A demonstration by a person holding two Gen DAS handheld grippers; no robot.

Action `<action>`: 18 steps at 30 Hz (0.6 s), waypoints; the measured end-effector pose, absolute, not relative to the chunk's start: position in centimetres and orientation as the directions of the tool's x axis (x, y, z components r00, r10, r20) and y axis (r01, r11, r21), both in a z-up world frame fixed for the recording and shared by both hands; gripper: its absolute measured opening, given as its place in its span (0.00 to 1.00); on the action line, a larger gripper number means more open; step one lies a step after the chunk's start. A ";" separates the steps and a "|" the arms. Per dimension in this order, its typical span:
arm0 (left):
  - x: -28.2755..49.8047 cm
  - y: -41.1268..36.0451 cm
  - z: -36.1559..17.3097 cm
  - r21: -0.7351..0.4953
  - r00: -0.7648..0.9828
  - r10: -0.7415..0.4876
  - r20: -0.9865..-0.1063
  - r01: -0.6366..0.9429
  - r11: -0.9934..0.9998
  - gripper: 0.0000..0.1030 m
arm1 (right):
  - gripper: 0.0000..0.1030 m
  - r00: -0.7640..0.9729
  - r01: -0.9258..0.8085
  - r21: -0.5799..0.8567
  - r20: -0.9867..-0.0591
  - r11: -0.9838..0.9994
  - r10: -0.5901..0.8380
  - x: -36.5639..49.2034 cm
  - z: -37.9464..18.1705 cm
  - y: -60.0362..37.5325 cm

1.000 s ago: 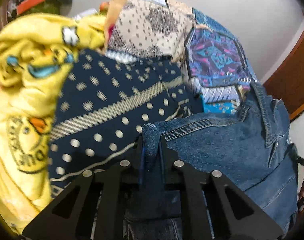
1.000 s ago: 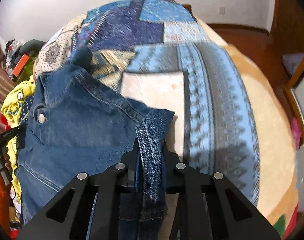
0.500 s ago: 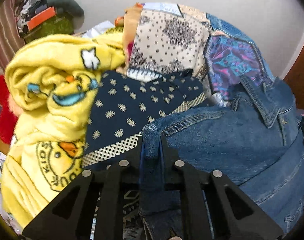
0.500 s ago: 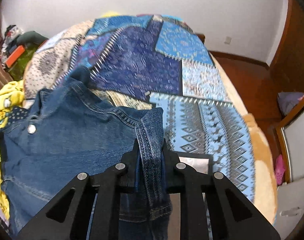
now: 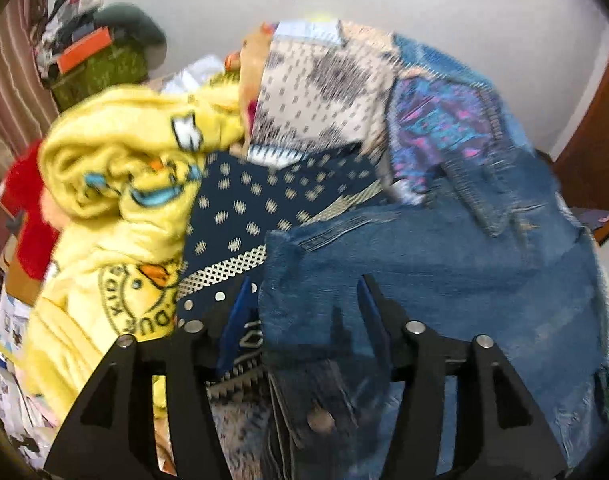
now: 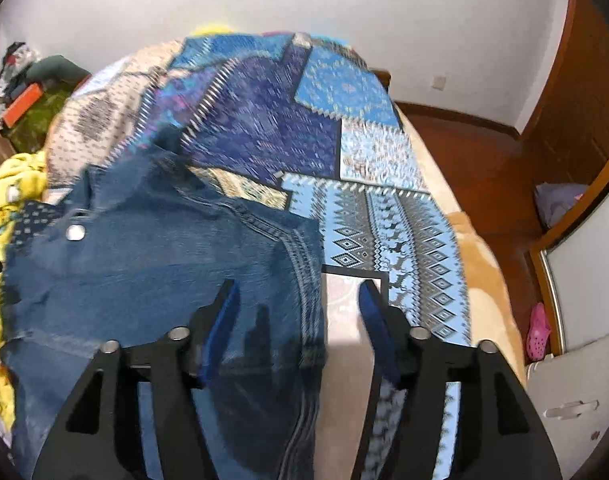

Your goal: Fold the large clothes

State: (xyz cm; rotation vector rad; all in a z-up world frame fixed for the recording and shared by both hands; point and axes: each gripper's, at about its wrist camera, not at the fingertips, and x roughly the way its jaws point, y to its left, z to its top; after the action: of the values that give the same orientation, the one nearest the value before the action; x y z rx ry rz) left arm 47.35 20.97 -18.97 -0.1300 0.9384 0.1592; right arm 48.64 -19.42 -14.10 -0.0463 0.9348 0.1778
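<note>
- Patchwork blue bedspread [image 6: 288, 128] carries a blue denim jacket [image 6: 144, 264], spread flat, unfolded.
- Left gripper [image 5: 304, 300] and right gripper [image 6: 298, 306]: jaws released, holding nothing.
- Folding remains.

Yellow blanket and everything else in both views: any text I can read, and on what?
"KIDS": partly legible, curved in a round emblem on the yellow blanket.
Other emblem letters: too blurred.
White markings between the left gripper fingers: unreadable.
Denim jacket, patchwork bedspread: no text visible.
</note>
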 end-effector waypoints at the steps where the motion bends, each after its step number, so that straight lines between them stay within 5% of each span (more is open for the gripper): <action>1: 46.7 20.6 -18.0 -0.042 0.597 0.078 -0.799 -0.184 0.982 0.58 | 0.69 0.593 -0.181 0.041 -0.792 0.983 0.143 48.0 -13.4 -19.3; 11: 36.7 16.0 -10.2 -0.051 0.718 0.038 -0.695 -0.101 0.994 0.84 | 1.00 0.700 -0.278 0.047 -0.674 0.959 0.236 38.7 -6.4 -18.7; 18: 29.6 14.5 -10.7 -0.073 0.726 0.002 -0.688 -0.072 0.995 0.87 | 1.00 0.710 -0.331 0.024 -0.652 0.943 0.266 33.1 -6.4 -18.5</action>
State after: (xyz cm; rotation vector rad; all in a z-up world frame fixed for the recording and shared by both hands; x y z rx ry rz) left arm 29.63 14.49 -10.74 -0.0975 0.7582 0.0410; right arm 33.06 -18.46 -6.40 -0.0972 0.7074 0.3313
